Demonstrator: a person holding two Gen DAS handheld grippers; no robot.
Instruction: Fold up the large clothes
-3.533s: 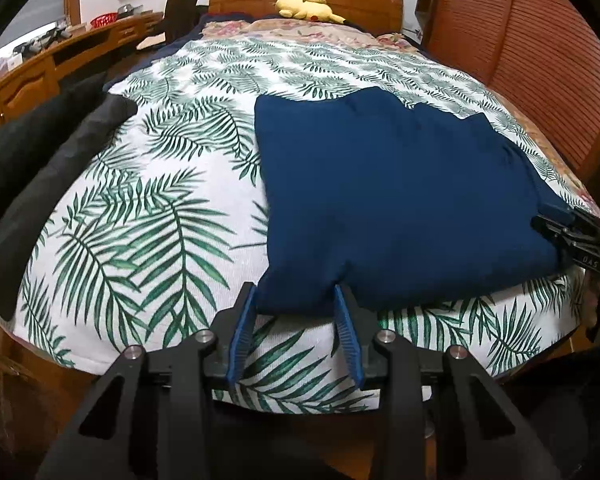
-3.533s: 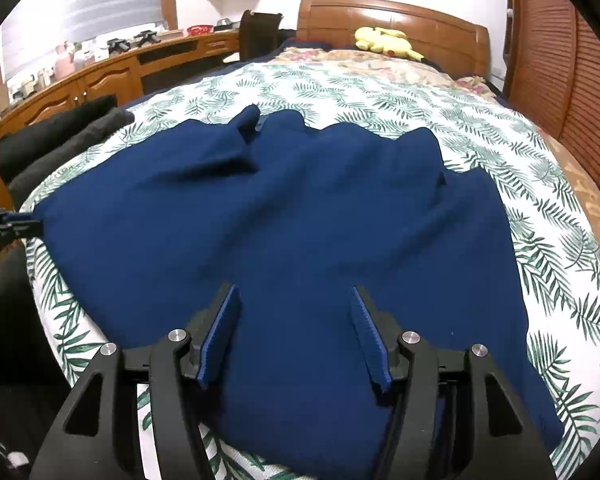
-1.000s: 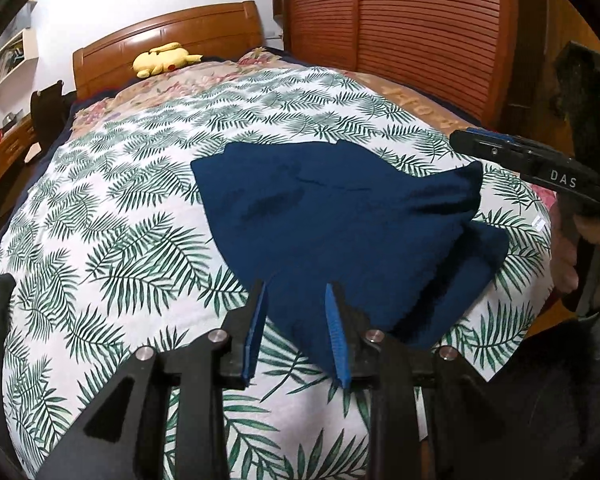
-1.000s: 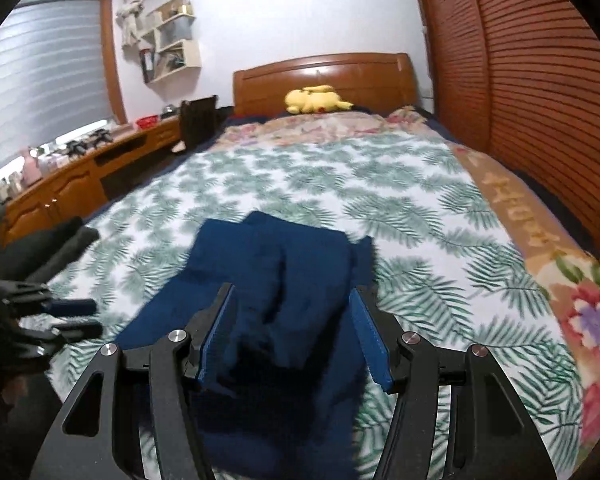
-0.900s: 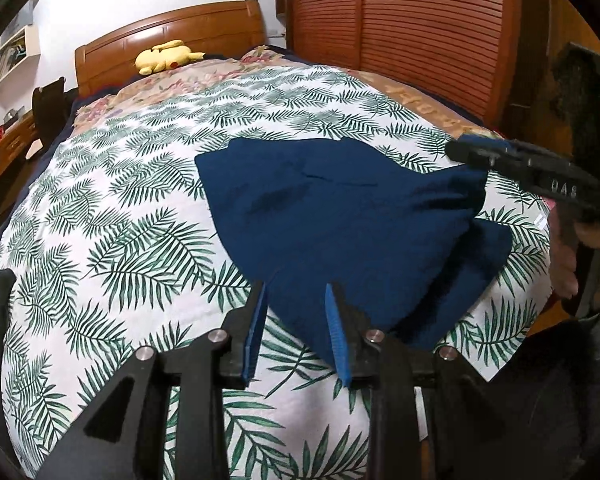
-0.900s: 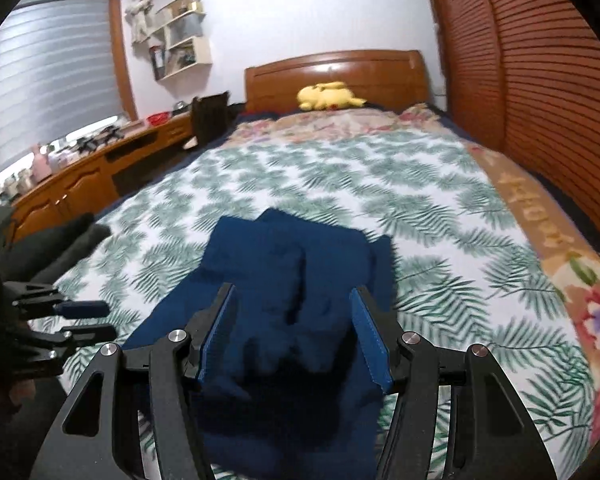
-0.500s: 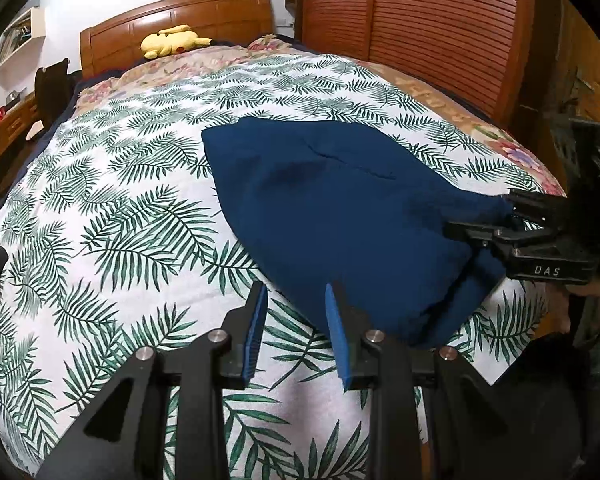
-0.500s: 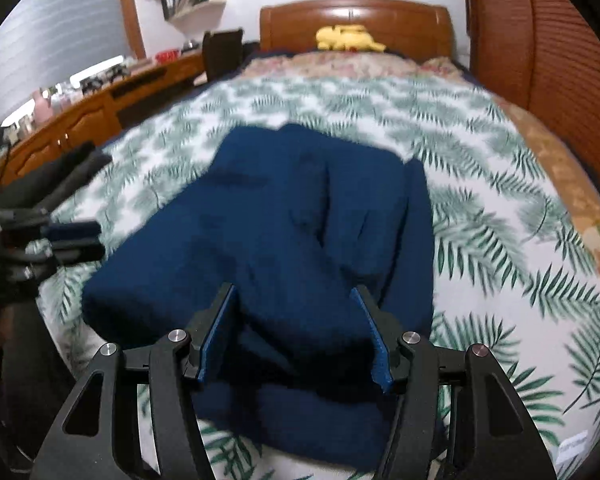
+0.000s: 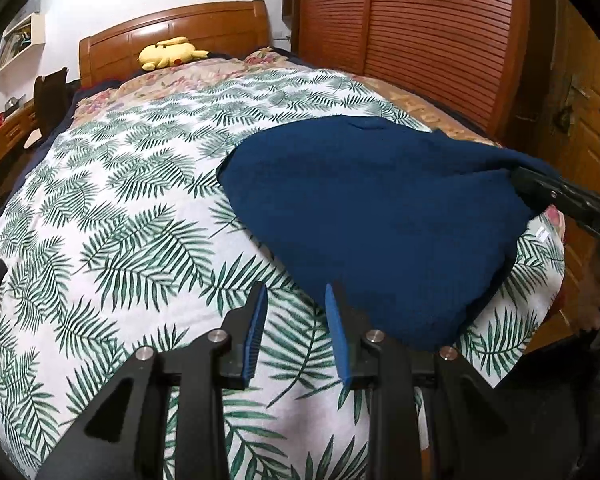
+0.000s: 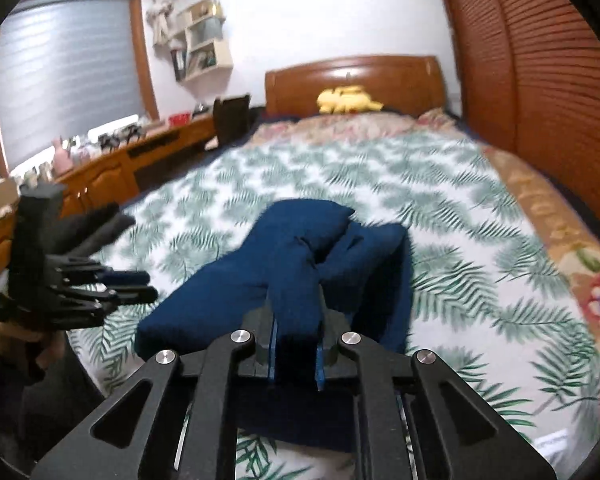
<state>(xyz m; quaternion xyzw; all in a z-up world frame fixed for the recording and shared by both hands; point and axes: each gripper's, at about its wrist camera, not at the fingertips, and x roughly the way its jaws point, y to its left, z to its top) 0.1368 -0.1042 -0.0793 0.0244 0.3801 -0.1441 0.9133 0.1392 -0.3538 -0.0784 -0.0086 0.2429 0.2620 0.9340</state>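
A navy blue garment (image 9: 360,220) lies partly folded on the palm-leaf bedspread (image 9: 120,220), near the bed's front right corner. In the left wrist view my left gripper (image 9: 296,320) hovers open just left of the garment's near edge, with only bedspread between its blue pads. My right gripper (image 10: 296,344) is closing on a raised fold of the garment (image 10: 300,260), and the cloth fills the gap between its pads. From the left wrist view the right gripper (image 9: 518,178) bites the garment's far right edge. In the right wrist view the left gripper (image 10: 150,286) sits at the left.
A yellow plush toy (image 9: 172,54) lies by the wooden headboard (image 10: 352,76). A slatted wooden wardrobe (image 9: 420,40) runs along the bed's right side. Dark folded clothes (image 10: 96,224) rest at the bed's left edge beside a wooden dresser (image 10: 100,176). A person's hand (image 9: 592,304) shows at right.
The right jaws went from wide apart to pinched on a fold of the garment, which now rises off the bed. The garment's near edge has drawn right, clear of my left pads.
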